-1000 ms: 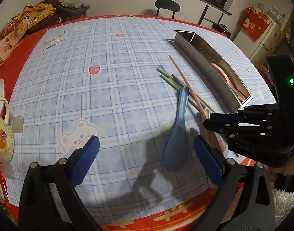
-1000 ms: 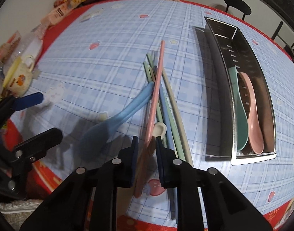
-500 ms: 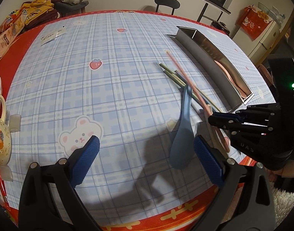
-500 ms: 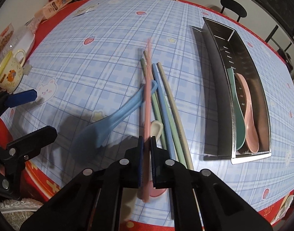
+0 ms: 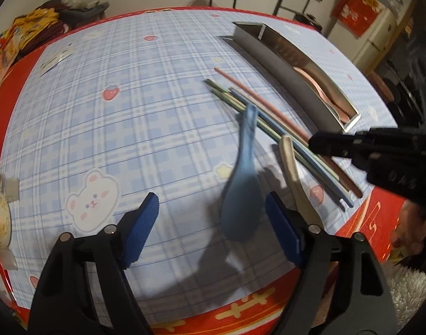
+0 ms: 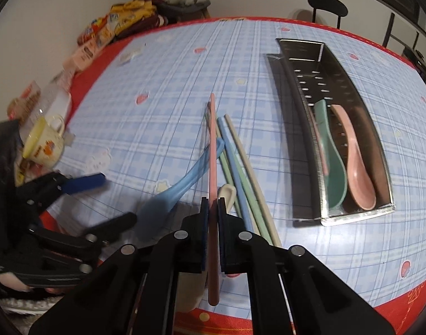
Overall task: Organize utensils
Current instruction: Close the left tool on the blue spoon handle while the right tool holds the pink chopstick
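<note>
My right gripper (image 6: 212, 206) is shut on a pink chopstick (image 6: 213, 145), which slants up off the checked tablecloth above the other utensils. Under it lie several green, blue and beige chopsticks (image 6: 240, 173) and a cream spoon (image 6: 226, 192). A blue spoon (image 5: 240, 195) lies with its bowl between the jaws of my left gripper (image 5: 213, 212). Those jaws are closing, and the pads stand clear of the spoon. The steel tray (image 6: 302, 47) at the right holds a green spoon (image 6: 333, 173) and a pink spoon (image 6: 358, 173).
A yellow mug (image 6: 45, 142) stands near the table's left edge. Snack packs (image 6: 123, 22) are piled at the far left corner. A dark chair (image 6: 327, 5) stands behind the table. The red border of the table (image 5: 240, 310) runs just below both grippers.
The right gripper has shut on the pink chopstick and raised it off the pile. The left gripper has shifted right over the blue spoon's bowl, and its jaws have narrowed.
</note>
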Available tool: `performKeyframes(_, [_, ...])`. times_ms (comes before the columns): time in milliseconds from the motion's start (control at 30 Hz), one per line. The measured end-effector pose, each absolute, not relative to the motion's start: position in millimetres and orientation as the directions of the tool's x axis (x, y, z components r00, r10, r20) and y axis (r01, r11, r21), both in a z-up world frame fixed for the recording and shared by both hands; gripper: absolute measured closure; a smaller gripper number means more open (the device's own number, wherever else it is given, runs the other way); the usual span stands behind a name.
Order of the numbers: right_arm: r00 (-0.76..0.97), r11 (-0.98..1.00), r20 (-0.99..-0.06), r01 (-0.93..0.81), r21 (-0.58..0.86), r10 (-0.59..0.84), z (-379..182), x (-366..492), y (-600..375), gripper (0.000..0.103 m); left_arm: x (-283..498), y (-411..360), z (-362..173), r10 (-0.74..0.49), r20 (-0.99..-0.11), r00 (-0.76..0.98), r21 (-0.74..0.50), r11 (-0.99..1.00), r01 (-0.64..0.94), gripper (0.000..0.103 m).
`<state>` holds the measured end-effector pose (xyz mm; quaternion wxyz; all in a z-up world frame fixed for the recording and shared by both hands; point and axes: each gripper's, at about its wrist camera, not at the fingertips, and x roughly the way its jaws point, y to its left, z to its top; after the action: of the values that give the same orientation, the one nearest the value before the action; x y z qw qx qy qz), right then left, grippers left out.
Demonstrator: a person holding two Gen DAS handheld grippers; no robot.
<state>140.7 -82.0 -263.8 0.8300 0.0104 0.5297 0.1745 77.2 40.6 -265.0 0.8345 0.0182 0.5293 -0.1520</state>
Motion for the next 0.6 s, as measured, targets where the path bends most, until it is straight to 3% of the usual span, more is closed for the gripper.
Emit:
performKeyframes(500, [0.405,0.922,-0.834,-0.257,0.289,0.374,-252,132,-131,0.096,85,-24,-289,0.009,-0.927,0.375,0.164,0.908,0.386,0.047])
performKeyframes(600, [0.409,0.920,-0.830,-0.260,0.293,0.380,-250,133,-137,0.096,87,-35,-287,0.022,-0.929,0.370,0.189,0.887,0.421,0.066])
